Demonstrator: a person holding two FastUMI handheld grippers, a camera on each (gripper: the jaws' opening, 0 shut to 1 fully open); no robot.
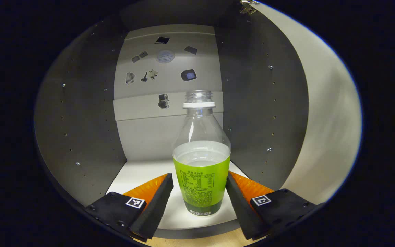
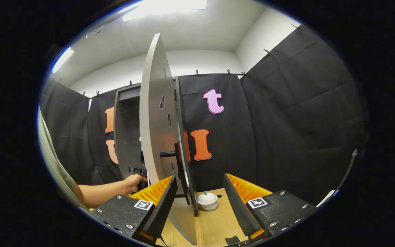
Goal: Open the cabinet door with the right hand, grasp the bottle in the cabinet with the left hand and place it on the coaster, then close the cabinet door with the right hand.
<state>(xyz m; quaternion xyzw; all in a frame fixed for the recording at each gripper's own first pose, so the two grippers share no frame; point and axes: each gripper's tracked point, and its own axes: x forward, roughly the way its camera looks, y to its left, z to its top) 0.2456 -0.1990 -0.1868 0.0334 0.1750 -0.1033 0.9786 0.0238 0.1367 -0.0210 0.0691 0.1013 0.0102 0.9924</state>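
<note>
With the bottle (image 1: 201, 161) standing between its spread, empty fingers, the left gripper (image 1: 200, 192) should advance squarely (jaws level, low on the label) before closing.

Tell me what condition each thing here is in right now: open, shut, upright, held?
Cabinet door: swung open, seen edge-on.
Bottle: upright on the cabinet shelf, uncapped, partly filled, not yet gripped.
Left hand-held gripper: open, a finger on each side of the bottle, apart from it.
Right hand-held gripper: open, its fingers astride the door's edge, not pressing it.
</note>
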